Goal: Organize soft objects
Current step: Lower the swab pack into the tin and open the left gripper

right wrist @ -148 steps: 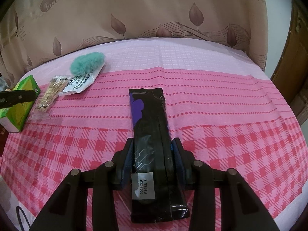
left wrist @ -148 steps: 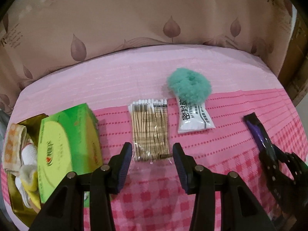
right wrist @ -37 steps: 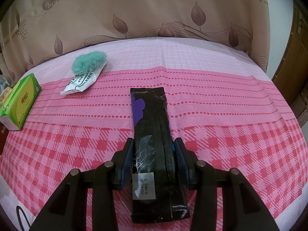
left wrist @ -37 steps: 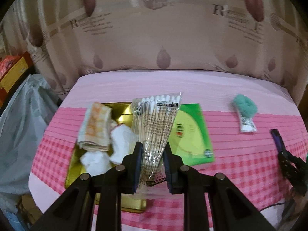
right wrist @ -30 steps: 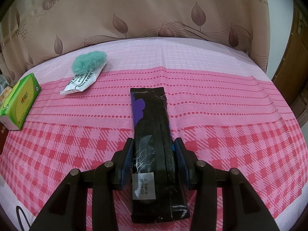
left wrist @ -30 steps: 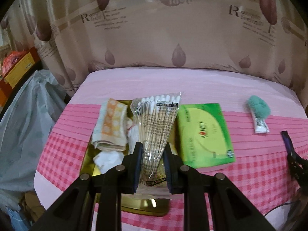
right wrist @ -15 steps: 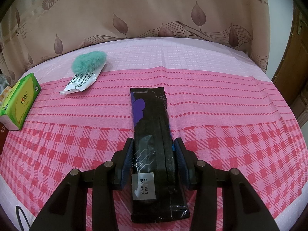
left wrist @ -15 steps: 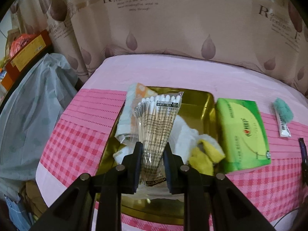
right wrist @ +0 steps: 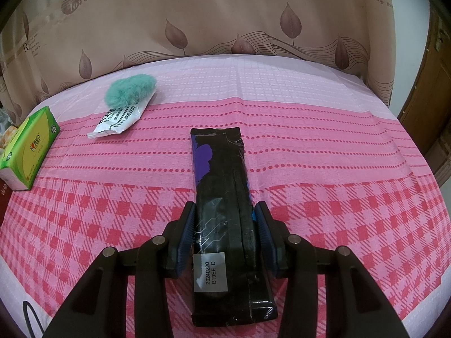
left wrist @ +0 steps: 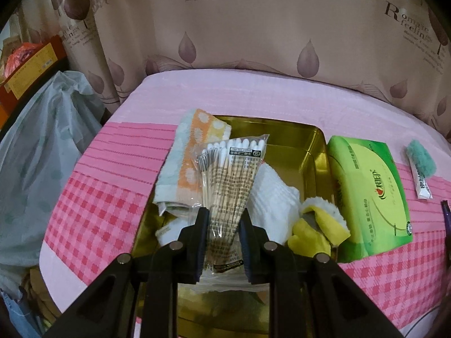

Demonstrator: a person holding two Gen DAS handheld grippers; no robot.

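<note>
I am holding the cotton swab packet (left wrist: 229, 180) clamped in my left gripper (left wrist: 222, 242), above the gold tray (left wrist: 290, 135) where an orange-and-white towel (left wrist: 191, 163), a white cloth (left wrist: 272, 200) and a yellow cloth (left wrist: 318, 228) are already lying, so I am judging the sorting partly done. My right gripper (right wrist: 225, 239) is squeezing the black packet (right wrist: 222, 197) (its sticker is reading "20240220 B19EE D") over the checked tablecloth (right wrist: 338, 197). The green tissue pack (left wrist: 369, 194) beside the tray, the teal fluffy puff (right wrist: 129, 88) and the white sachet (right wrist: 121, 121) touching it are waiting outside the tray. The curtain (left wrist: 253, 22) is showing "Romantic feeling" and "love"; the sachet's print is too small for me.
</note>
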